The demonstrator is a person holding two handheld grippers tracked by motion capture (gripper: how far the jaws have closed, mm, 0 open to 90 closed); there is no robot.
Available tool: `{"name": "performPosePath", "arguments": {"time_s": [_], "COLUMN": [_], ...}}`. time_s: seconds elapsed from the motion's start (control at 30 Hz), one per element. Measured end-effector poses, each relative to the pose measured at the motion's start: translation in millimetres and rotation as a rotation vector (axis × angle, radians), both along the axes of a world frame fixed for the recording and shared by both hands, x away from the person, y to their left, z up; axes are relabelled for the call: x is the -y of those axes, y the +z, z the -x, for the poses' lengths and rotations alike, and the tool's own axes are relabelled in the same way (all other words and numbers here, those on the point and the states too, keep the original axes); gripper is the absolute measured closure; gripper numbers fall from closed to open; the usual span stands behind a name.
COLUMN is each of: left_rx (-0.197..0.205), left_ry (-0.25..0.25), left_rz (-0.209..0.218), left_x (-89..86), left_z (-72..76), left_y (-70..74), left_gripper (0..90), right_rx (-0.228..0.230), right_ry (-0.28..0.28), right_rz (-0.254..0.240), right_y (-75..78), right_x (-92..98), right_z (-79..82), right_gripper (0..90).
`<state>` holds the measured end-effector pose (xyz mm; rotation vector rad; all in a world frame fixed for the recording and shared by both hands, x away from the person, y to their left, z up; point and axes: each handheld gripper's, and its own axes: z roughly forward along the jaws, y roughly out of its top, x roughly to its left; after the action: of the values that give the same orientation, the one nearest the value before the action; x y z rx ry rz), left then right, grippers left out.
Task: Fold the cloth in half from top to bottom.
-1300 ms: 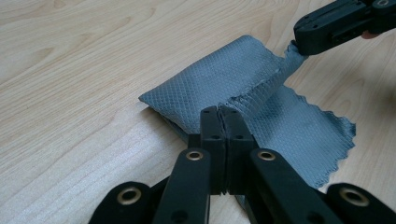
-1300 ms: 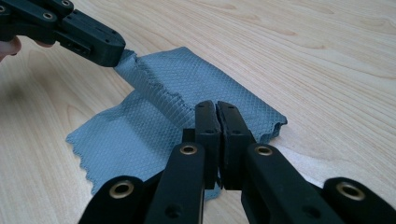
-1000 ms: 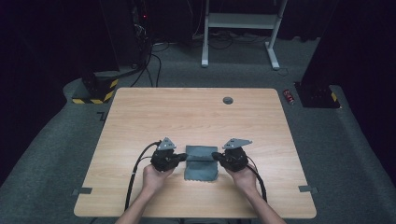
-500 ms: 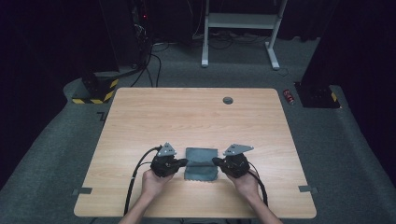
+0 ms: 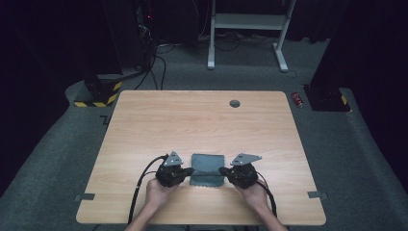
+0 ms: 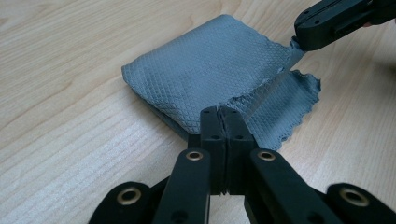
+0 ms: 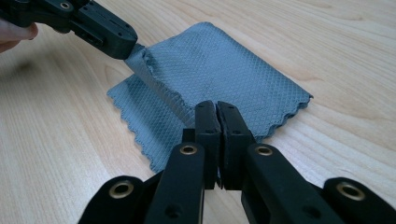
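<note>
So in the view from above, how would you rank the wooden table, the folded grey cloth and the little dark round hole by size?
Largest to smallest, in the high view:
1. The light wooden table, by far.
2. The folded grey textured cloth, pinched at either side by the left gripper and right gripper.
3. The small dark round hole near the table's far edge.

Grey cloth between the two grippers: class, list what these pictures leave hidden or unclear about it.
- High view: weave and scalloped edge of the grey cloth too small to make out.
- Left gripper view: the left gripper hides the pinched near edge.
- Right gripper view: the right gripper covers its pinched edge likewise.
- Underside against the table: hidden by the cloth itself.
</note>
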<state>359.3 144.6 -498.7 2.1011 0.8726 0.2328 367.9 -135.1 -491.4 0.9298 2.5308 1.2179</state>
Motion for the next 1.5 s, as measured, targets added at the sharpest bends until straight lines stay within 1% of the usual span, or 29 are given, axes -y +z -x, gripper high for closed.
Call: {"name": "performPosePath", "arguments": {"time_s": [0.1,0.23,0.33,0.43,0.67,0.87,0.9,1.03,1.13,1.23,1.5], "left_rx": [-0.003,-0.010,-0.010,-0.015,-0.019,-0.020,-0.018,-0.018,-0.020,-0.020,-0.027], "left_ry": [0.004,0.010,0.003,0.006,0.002,0.001,-0.006,-0.009,-0.005,-0.006,-0.011], "left_rz": [0.000,0.014,0.009,0.016,0.017,0.010,0.002,-0.002,0.004,-0.003,-0.010], "left_x": [-0.6,-1.6,-3.0,-3.0,-2.5,-1.5,-1.7,-1.3,-0.6,-0.2,-0.1], "left_z": [1.2,4.1,5.9,7.8,9.8,12.7,13.1,14.8,16.1,17.4,19.8], "left_y": [-2.1,-4.4,-4.8,-5.4,-8.3,-10.4,-10.8,-12.5,-13.4,-14.5,-17.4], "left_gripper": [89.1,89.1,89.2,89.1,89.1,89.1,89.2,89.2,89.1,89.1,88.9], "right_rx": [-0.007,-0.005,-0.004,-0.002,-0.012,-0.017,-0.017,-0.017,-0.019,-0.021,-0.033], "right_ry": [0.005,0.013,0.016,0.021,0.023,0.024,0.025,0.028,0.028,0.032,0.028], "right_rz": [0.003,0.008,0.012,0.014,0.011,0.014,0.015,0.019,0.027,0.031,0.027], "right_y": [-2.7,-4.7,-5.5,-5.8,-8.2,-11.0,-11.0,-12.7,-14.7,-15.6,-20.1], "right_x": [-0.6,-1.4,-2.0,-2.2,-1.2,-1.1,-1.0,-1.0,-1.2,-1.3,-0.6], "right_z": [2.1,5.8,8.2,10.4,13.8,15.7,16.2,18.3,19.4,20.6,22.8], "right_gripper": [87.9,87.9,87.9,87.9,87.9,87.9,87.9,87.9,87.9,87.8,87.4]}}
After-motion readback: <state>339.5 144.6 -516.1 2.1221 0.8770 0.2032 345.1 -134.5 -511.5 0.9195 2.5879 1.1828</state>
